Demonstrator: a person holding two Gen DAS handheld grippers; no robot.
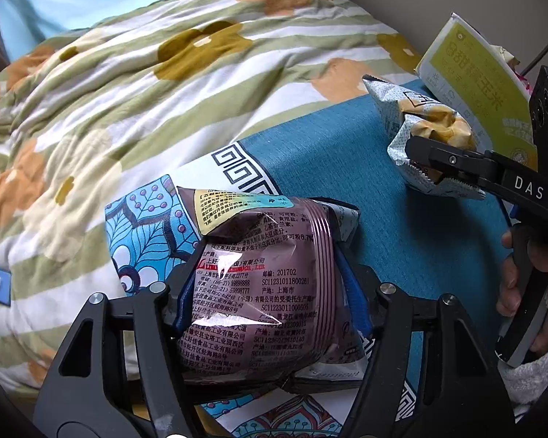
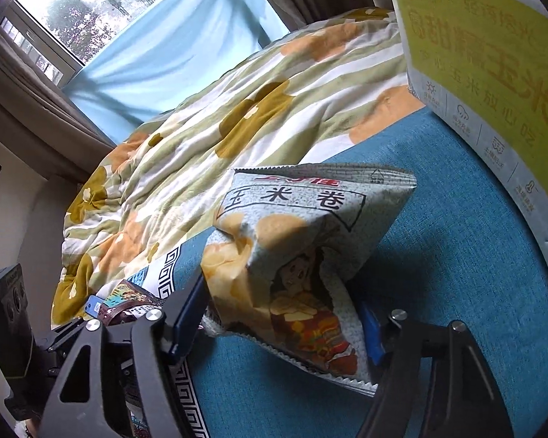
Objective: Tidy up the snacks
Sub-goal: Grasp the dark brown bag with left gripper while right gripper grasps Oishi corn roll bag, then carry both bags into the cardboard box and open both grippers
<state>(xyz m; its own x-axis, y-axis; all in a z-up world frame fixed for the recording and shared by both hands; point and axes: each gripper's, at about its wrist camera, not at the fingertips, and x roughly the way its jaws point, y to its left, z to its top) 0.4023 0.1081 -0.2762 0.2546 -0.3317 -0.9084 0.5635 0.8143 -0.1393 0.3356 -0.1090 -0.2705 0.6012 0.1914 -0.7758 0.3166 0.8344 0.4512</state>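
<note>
Now we hold two snacks at once. Left hand-held gripper clamped on brown snack bag, pads pressing both flanks, bag crumpled; a second packet seems to lie under it. Right hand-held gripper pinching blue-grey corn-roll bag near its lower seam, bag raised off blue cloth, likely for carrying to yellow-green box at 1 o'clock. Box stands close; we risk knocking it. Floral quilt bunched at 11 o'clock, curtain and window beyond.
</note>
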